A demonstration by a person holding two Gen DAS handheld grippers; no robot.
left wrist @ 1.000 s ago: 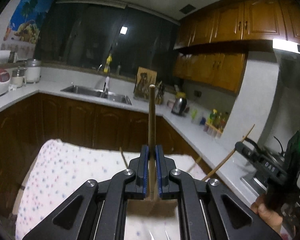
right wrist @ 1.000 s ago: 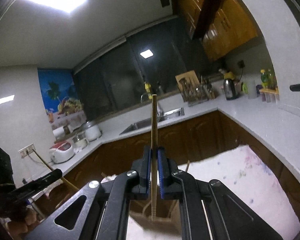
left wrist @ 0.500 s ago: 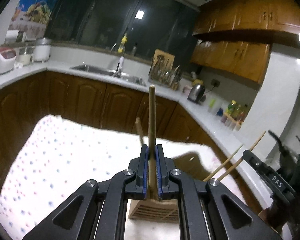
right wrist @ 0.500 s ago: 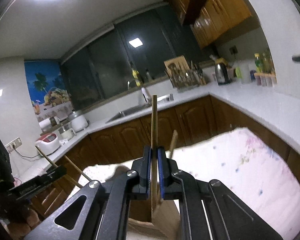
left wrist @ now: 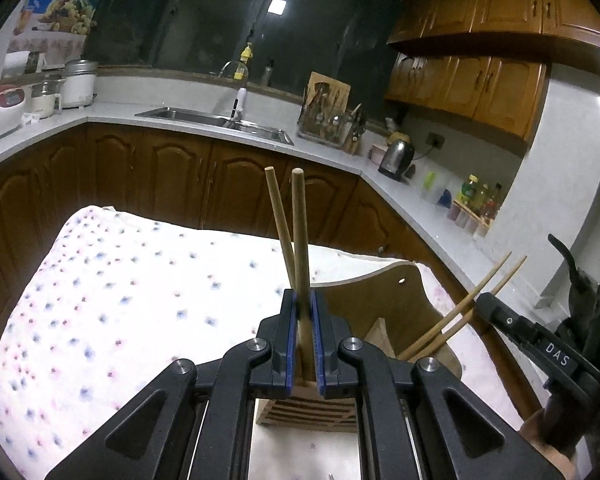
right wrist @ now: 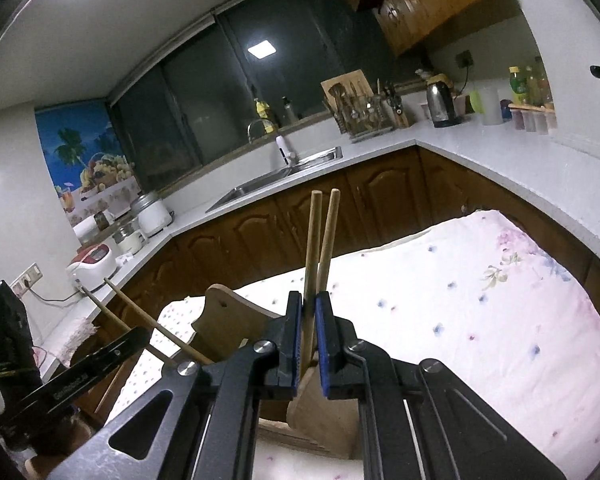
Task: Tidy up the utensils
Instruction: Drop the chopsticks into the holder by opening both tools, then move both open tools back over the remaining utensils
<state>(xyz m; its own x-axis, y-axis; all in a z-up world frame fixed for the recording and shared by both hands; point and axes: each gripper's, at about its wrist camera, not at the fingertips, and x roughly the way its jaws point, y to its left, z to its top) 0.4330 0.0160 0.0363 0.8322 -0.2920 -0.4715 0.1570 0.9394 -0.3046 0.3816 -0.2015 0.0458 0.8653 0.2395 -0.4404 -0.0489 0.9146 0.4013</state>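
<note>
Chopsticks, one per gripper | my left gripper [left wrist: 304, 312] pinches a chopstick [left wrist: 300, 248] upright, its lower end at the wooden holder [left wrist: 306, 410] on the floral cloth [left wrist: 120, 300] | my right gripper [right wrist: 308, 312] clamps another chopstick [right wrist: 312, 248] above the holder [right wrist: 324, 412] | a second stick [right wrist: 327, 232] leans just beside it

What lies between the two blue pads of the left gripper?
One chopstick, upright, clamped between the pads of the left gripper; a second chopstick leans just behind. The left wrist view shows it.
</note>
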